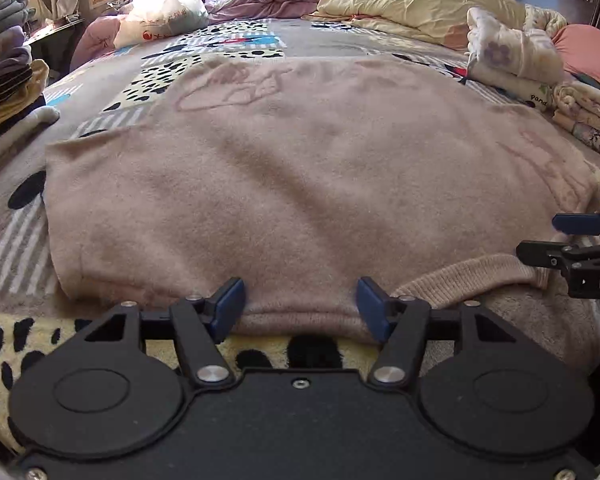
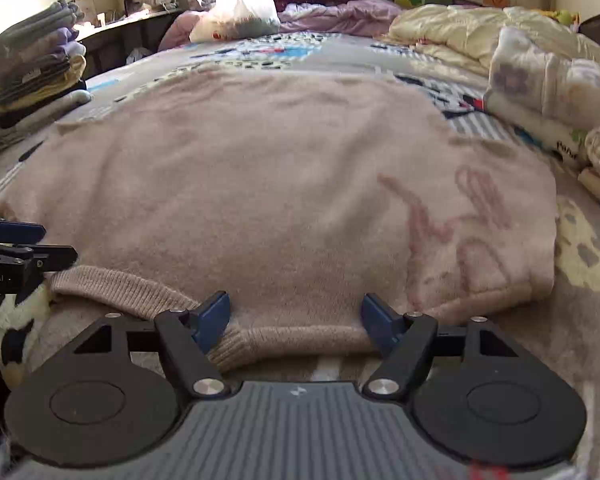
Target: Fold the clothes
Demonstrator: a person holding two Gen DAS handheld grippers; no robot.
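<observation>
The pink sweater [image 1: 300, 184] stretches left to right, its near hem between both tongs' wide-apart jaws. Left gripper [image 1: 301, 305] and right gripper [image 2: 296, 316] look equally near; contact is unclear.

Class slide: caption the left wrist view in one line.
Open left gripper at the near hem of a fuzzy pink sweater spread on a patterned bed blanket.

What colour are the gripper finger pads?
Blue pads, clearest in the left wrist view.

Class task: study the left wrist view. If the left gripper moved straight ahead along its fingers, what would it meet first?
Most likely the pink sweater: its near edge already lies between the open fingers of the left gripper. Whether the fingers touch it yet is unclear.
</observation>
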